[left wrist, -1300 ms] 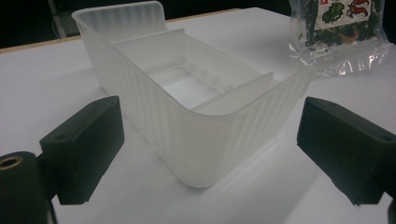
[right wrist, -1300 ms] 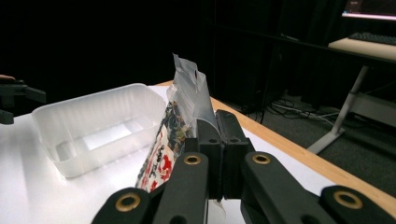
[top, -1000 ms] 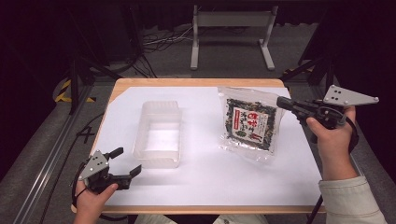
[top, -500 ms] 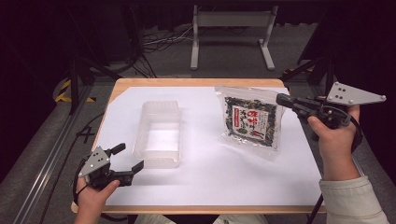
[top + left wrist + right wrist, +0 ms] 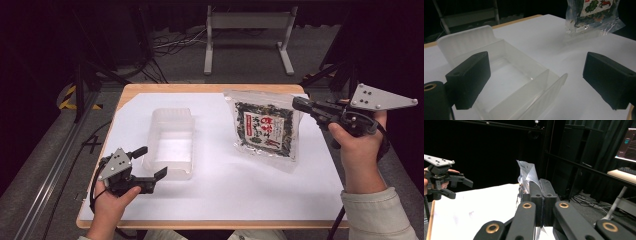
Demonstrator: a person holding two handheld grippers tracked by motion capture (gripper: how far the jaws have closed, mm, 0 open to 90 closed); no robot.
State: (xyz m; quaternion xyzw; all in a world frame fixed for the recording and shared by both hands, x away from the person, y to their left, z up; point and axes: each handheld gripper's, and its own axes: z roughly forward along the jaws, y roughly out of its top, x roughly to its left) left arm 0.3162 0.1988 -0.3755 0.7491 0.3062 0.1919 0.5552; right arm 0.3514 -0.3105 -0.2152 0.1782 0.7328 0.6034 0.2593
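High view: right tool (image 5: 299, 104) clamps seaweed bag (image 5: 264, 129) edge; bag's long axis runs away from person.

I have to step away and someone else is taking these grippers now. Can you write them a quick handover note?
Right gripper: shut on the edge of the seaweed packet, which hangs lifted at that side over the white sheet.
Left gripper: open, holding nothing, jaws pointing at the near end of the clear plastic container.
Container: upright and empty, on the left half of the sheet.
Done: the packet is gripped and partly raised.
Left: probably steadying the container with the left gripper and carrying the packet across into it.
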